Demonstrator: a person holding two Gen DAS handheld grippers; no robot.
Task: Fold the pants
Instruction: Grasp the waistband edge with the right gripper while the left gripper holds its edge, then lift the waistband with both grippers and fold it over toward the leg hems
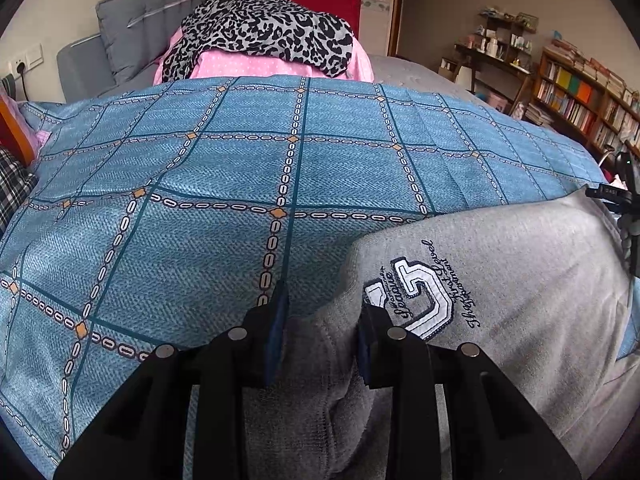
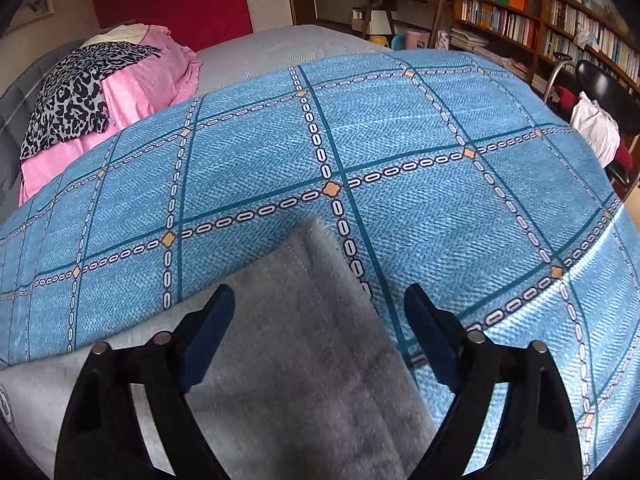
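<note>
Grey sweatpants (image 1: 520, 280) with a white and navy embroidered patch (image 1: 416, 300) lie folded on a blue checked bedspread (image 1: 240, 184). My left gripper (image 1: 322, 320) has its jaws partly closed around a bunched fold of the grey fabric at the pants' left edge. In the right wrist view the pants (image 2: 304, 340) run forward between the fingers as a grey strip. My right gripper (image 2: 320, 316) is open wide above that strip, not holding it. The right gripper's black body shows at the far right of the left wrist view (image 1: 624, 200).
A pink bundle with a leopard-print cloth (image 1: 264, 28) sits at the head of the bed, next to grey cushions (image 1: 136, 28). Bookshelves (image 2: 540, 12) and a black chair (image 2: 604, 88) stand to the right of the bed (image 2: 288, 44).
</note>
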